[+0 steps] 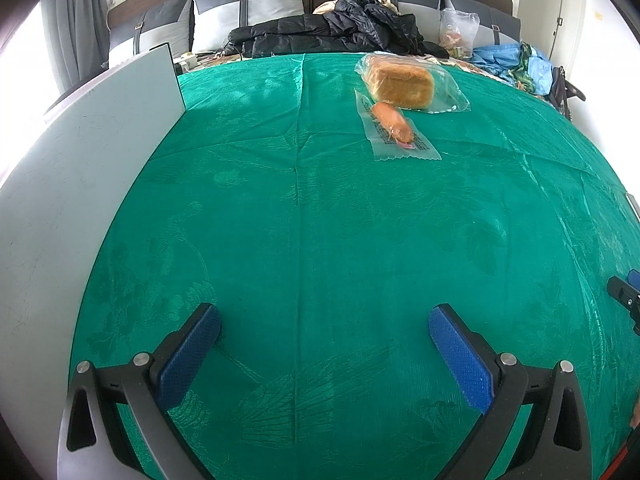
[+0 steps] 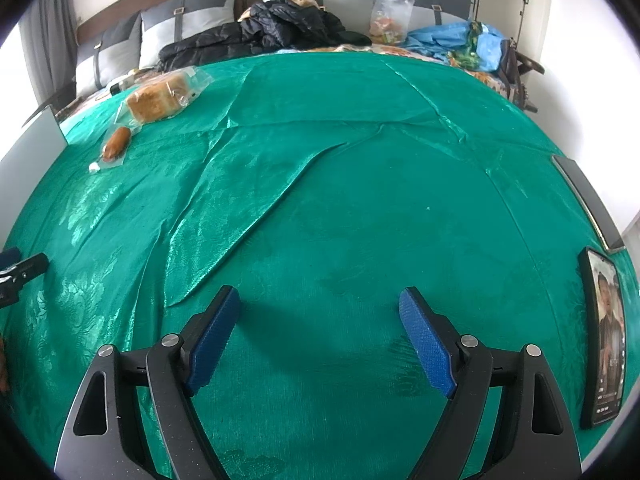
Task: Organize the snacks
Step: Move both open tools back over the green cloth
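Note:
A bread loaf in a clear bag [image 1: 402,85] [image 2: 159,100] lies far across the green tablecloth [image 1: 320,220] [image 2: 360,200]. Just in front of it, touching its bag, lies a sausage in a clear wrapper [image 1: 394,122] [image 2: 116,143]. My left gripper [image 1: 324,322] hangs open over bare cloth near the front, well short of both snacks, with nothing between its blue pads [image 1: 192,356]. My right gripper [image 2: 320,308] is also open and empty over the cloth, with the snacks far off to its upper left. Each gripper shows at the edge of the other's view.
A grey-white board [image 1: 80,184] [image 2: 28,148] borders the cloth on the left. A phone with a lit screen [image 2: 606,336] and a dark flat slab [image 2: 588,200] lie at the right edge. Behind the table stand cushions, a black jacket [image 1: 332,32], a plastic bag [image 1: 458,30] and blue cloth [image 2: 460,40].

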### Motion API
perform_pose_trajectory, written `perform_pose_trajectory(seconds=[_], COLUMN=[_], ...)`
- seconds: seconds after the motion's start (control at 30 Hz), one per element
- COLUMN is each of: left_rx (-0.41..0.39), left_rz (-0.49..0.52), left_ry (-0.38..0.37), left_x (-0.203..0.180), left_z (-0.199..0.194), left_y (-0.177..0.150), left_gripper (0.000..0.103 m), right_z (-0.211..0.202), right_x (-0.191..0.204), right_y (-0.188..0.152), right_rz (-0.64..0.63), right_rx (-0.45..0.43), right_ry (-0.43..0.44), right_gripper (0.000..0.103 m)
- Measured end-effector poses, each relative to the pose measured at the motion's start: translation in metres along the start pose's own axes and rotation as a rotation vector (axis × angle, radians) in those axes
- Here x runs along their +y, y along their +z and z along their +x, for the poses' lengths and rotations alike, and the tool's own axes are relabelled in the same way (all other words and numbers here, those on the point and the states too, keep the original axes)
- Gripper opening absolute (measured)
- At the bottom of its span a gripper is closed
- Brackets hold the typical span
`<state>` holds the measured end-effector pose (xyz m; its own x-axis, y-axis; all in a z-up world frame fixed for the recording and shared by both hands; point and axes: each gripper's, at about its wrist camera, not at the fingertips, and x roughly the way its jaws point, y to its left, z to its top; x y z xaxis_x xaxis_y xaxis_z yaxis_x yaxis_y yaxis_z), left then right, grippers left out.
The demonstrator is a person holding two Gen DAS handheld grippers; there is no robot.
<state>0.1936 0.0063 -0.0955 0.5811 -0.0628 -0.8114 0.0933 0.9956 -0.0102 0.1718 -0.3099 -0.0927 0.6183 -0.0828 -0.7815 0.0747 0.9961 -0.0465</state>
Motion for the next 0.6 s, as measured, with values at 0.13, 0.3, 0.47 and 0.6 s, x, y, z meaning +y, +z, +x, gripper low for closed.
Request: perform_pose_trajectory(seconds=[0.13, 0.3, 0.47, 0.6], left_rx=[0.0, 0.0, 0.0, 0.0], left_rz=[0.0, 0.0, 0.0, -0.001], left_ry=[0.0, 0.0, 0.0, 0.002], left_x=[0.0001, 0.0, 0.0002, -0.0004], left_z=[0.0, 0.0002, 0.0003, 0.0022], left_y=[0.0, 0.0001, 0.0001, 0.0015], left_gripper=[0.103, 0.103, 0.103, 0.103], right_z=[0.0, -0.0002, 0.0, -0.0006], right_x=[0.0, -0.0005, -0.0005, -0.0009], right_y=[0.0001, -0.0008, -0.001, -0.0012], right_rz=[0.0, 0.0, 0.0, 0.0], right_rx=[0.001, 0.002, 0.002, 0.003], right_ry=[-0.001, -0.001, -0.001, -0.001], right_gripper=[0.085, 0.086, 0.086, 0.087])
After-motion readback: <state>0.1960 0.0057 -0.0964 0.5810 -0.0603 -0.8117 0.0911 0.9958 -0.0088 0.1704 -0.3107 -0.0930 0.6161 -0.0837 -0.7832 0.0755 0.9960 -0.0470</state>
